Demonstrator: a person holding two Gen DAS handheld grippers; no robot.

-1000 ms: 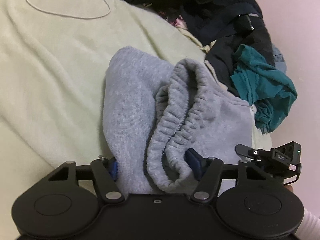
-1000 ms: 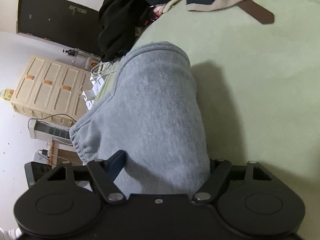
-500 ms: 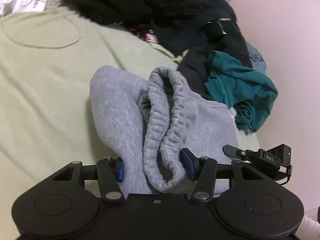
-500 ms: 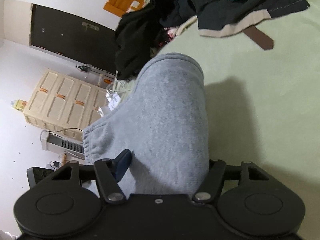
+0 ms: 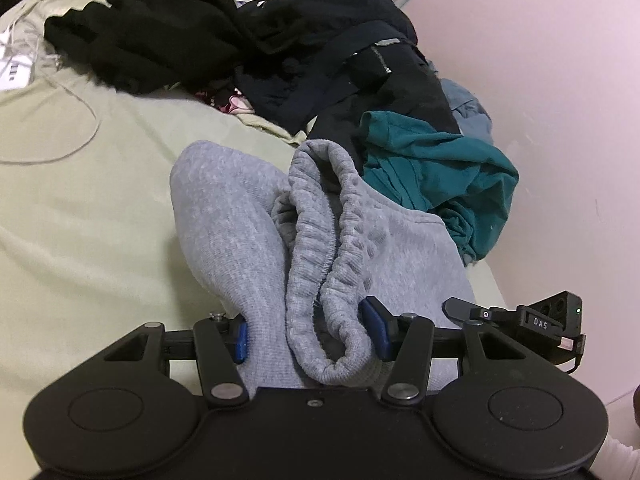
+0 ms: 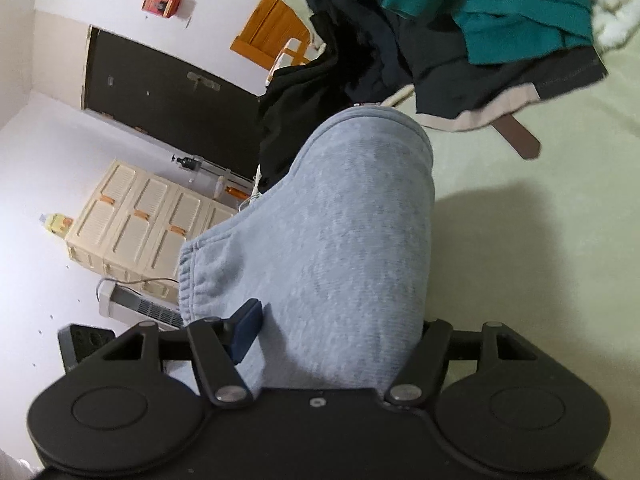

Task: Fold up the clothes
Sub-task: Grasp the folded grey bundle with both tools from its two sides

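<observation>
Folded grey sweatpants (image 5: pixel 240 232) with an elastic waistband (image 5: pixel 320 248) are held up off a pale green bed (image 5: pixel 72 208). My left gripper (image 5: pixel 310 334) is shut on the folded bundle at its waistband end. My right gripper (image 6: pixel 340 336) is shut on the other side of the same grey sweatpants (image 6: pixel 344 220), which hang over and hide its right finger. The right gripper's left fingertip (image 6: pixel 246 330) shows against the fabric.
A heap of black clothes (image 5: pixel 260 48) and a teal garment (image 5: pixel 440 168) lies at the far side of the bed by a pink wall (image 5: pixel 560 80). A white cable (image 5: pixel 60 152) lies at the left. Past the bed edge are cream drawers (image 6: pixel 140 224), a dark door (image 6: pixel 168 104) and a heater (image 6: pixel 136 304).
Both grippers have lifted the grey bundle and carried it toward the clothes heap, which now looms larger. Both grips are unchanged.
</observation>
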